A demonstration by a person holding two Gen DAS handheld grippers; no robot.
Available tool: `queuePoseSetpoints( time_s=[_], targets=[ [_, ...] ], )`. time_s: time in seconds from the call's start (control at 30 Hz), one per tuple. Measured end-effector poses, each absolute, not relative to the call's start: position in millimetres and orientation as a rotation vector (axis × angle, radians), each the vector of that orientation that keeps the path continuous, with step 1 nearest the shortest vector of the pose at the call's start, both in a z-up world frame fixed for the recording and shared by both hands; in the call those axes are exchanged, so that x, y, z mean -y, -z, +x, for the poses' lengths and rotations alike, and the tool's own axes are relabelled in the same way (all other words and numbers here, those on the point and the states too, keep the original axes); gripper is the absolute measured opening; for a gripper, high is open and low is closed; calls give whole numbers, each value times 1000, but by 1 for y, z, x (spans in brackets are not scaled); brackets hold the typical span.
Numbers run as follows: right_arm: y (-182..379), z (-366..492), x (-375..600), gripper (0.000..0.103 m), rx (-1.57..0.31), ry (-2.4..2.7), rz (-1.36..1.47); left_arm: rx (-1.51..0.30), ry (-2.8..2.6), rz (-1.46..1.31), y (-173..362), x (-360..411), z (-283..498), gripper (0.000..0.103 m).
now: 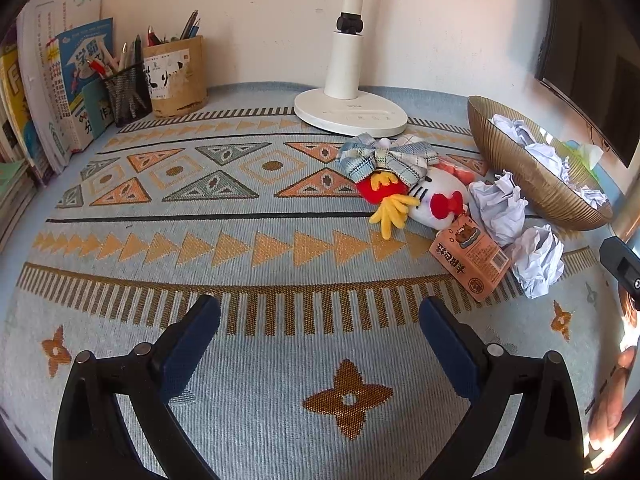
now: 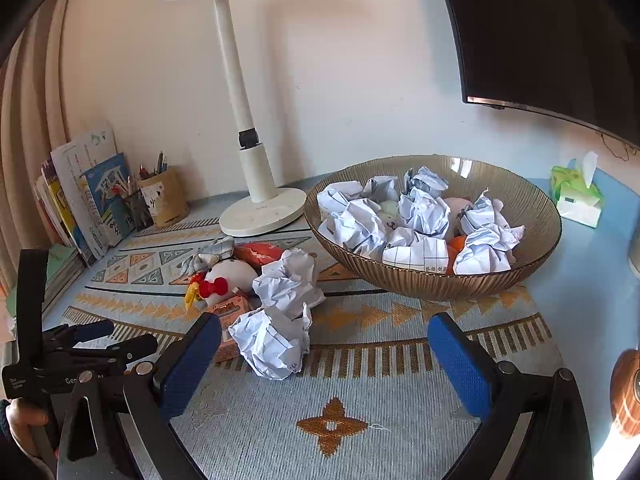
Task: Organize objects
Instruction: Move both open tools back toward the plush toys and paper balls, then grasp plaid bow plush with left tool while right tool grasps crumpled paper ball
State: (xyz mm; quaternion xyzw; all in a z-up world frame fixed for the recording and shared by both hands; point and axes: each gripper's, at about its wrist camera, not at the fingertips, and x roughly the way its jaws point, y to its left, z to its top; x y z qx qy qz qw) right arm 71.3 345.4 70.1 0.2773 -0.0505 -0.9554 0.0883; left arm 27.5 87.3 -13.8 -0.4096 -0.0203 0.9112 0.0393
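Note:
A ribbed gold bowl (image 2: 432,284) holds several crumpled paper balls (image 2: 424,212); it also shows in the left wrist view (image 1: 516,168). Two loose paper balls (image 2: 272,340) (image 2: 290,280) lie on the patterned cloth beside it, also in the left wrist view (image 1: 538,260) (image 1: 498,208). Next to them lie a white plush with a red bow (image 1: 438,200) (image 2: 228,276), a plaid bow (image 1: 386,156) and a small orange box (image 1: 472,258) (image 2: 226,320). My left gripper (image 1: 320,340) is open and empty over the cloth. My right gripper (image 2: 326,360) is open and empty, just short of the nearest paper ball.
A white desk lamp (image 1: 348,108) (image 2: 260,208) stands at the back. Pen holders (image 1: 176,76) and books (image 1: 52,92) fill the back left. A tissue pack (image 2: 576,196) sits at the right, under a dark monitor (image 2: 540,32). The left gripper (image 2: 80,344) shows in the right wrist view.

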Motion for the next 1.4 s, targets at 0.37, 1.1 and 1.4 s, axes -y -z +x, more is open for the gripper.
queuePoseSetpoints(
  time_s=[0.37, 1.1, 1.4],
  targets=[
    [-74, 78, -353, 103, 178, 2890, 771, 31, -2803, -1270, 14, -90, 27, 100],
    [-54, 36, -329, 99, 267, 2560, 1122, 492, -2361, -1307, 3, -85, -85, 99],
    [-42, 15, -325, 49, 252, 2575, 1199, 490, -2336, -1305, 17, -120, -109, 50]
  ],
)
